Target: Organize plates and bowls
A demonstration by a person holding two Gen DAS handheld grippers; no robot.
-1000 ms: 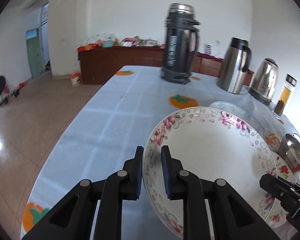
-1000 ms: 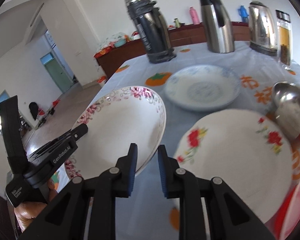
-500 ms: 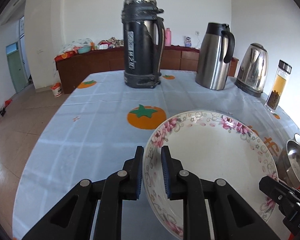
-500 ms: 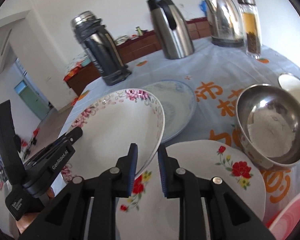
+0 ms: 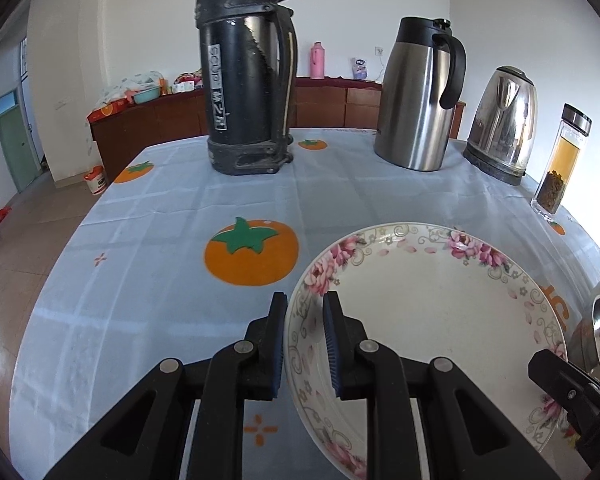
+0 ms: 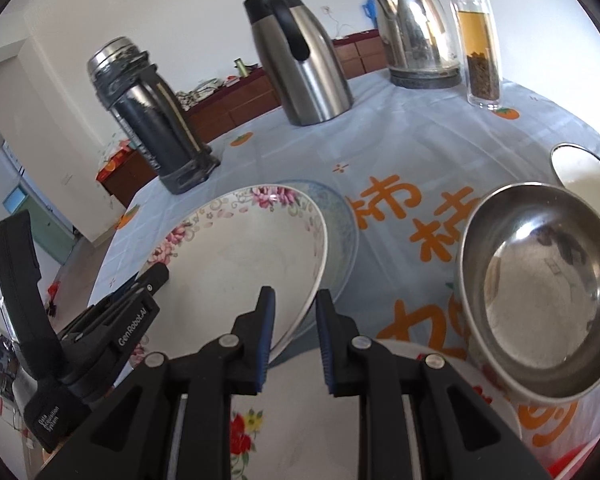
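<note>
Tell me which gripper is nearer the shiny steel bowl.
Right. The right gripper grips the floral plate beside the steel bowl; the left gripper holds the plate's far rim.

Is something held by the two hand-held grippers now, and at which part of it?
Both hold the pink-flowered plate by its rim: the left hand-held gripper on the plate's left edge, the right hand-held gripper on the opposite edge.

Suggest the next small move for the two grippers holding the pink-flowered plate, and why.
Probably lower it onto the blue-patterned plate beneath. Left gripper and right gripper each clamp an opposite rim of the pink-flowered plate, which hangs tilted over it.
</note>
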